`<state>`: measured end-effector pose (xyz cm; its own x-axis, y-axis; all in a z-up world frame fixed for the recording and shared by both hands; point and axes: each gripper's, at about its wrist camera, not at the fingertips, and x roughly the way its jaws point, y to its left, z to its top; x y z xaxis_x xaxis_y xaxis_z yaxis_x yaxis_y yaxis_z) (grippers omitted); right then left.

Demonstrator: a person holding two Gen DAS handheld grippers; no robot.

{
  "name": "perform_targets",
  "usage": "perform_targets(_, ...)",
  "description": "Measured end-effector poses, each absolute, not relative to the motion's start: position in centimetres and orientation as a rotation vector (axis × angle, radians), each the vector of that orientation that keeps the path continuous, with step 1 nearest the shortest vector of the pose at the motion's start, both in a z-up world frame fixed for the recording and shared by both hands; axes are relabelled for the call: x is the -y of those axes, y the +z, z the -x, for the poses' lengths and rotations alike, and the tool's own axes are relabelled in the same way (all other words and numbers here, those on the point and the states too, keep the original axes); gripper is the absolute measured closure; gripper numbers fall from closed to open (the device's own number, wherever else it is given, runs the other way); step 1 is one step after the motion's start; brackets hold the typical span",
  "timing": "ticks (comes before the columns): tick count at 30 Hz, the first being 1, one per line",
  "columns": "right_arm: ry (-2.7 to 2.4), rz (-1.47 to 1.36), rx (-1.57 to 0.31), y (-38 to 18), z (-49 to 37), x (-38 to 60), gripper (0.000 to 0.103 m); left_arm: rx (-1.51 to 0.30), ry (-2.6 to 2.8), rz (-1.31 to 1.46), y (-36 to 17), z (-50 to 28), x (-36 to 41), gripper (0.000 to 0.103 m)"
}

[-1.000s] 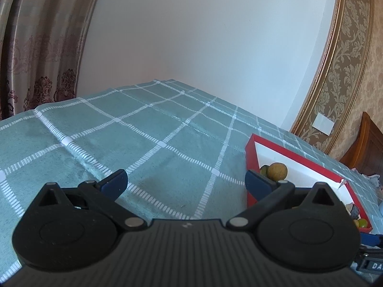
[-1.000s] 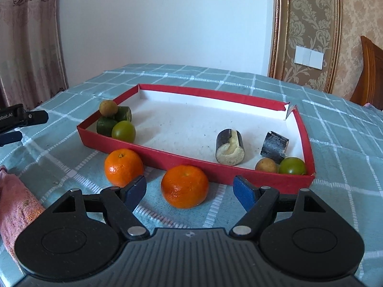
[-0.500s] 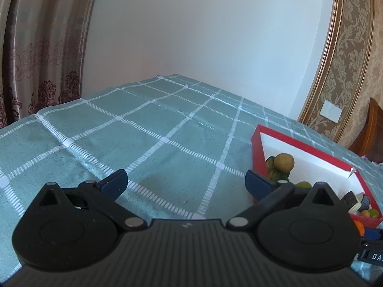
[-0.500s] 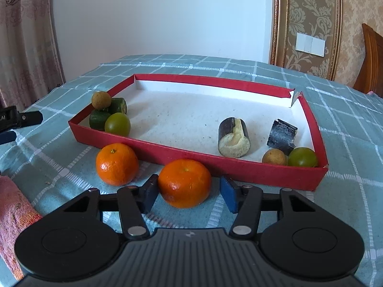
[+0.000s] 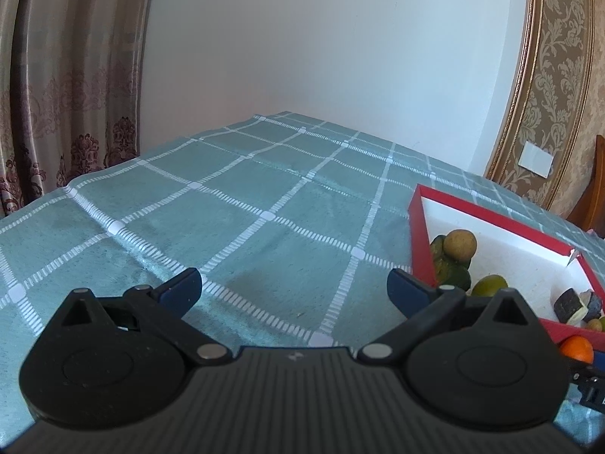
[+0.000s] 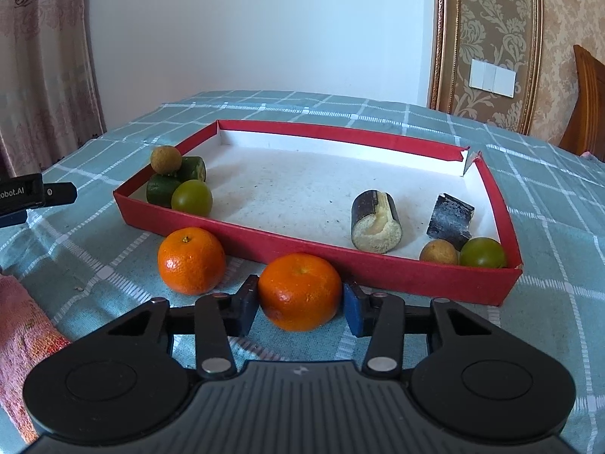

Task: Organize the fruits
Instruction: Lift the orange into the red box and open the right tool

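Note:
A red tray (image 6: 378, 265) with a white floor sits on the teal checked tablecloth. It holds green fruits, small brown fruits and dark cut pieces. Two oranges lie in front of its near wall. My right gripper (image 6: 300, 302) has the nearer orange (image 6: 300, 290) between its blue pads. The jaws are closing and both pads touch its sides. The other orange (image 6: 191, 260) rests free to the left. My left gripper (image 5: 295, 287) hangs open over bare cloth with nothing between its fingers. The tray (image 5: 419, 242) lies to its right.
A pink cloth (image 6: 19, 333) lies at the near left of the table. A wooden chair (image 6: 590, 102) stands beyond the right edge. Curtains hang to the left and a white wall is behind. The tray's middle floor is bare.
The right jaws have drawn in from wide apart until the pads meet the nearer orange. The left view has swung slightly, showing more of the tray.

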<state>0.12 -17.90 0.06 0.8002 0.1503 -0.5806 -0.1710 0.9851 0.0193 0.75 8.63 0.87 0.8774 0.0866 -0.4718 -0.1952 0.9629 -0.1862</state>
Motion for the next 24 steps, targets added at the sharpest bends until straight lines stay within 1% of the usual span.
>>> perform_targets(16,0.168,-0.046,-0.552,0.8,1.0,19.2,0.059,-0.508,0.175,0.191,0.8,-1.1,-8.1,0.000)
perform_targets(24,0.158,-0.057,-0.489,2.8,1.5,20.3,0.059,-0.528,0.178,0.177,0.8,-1.4,-7.9,0.000)
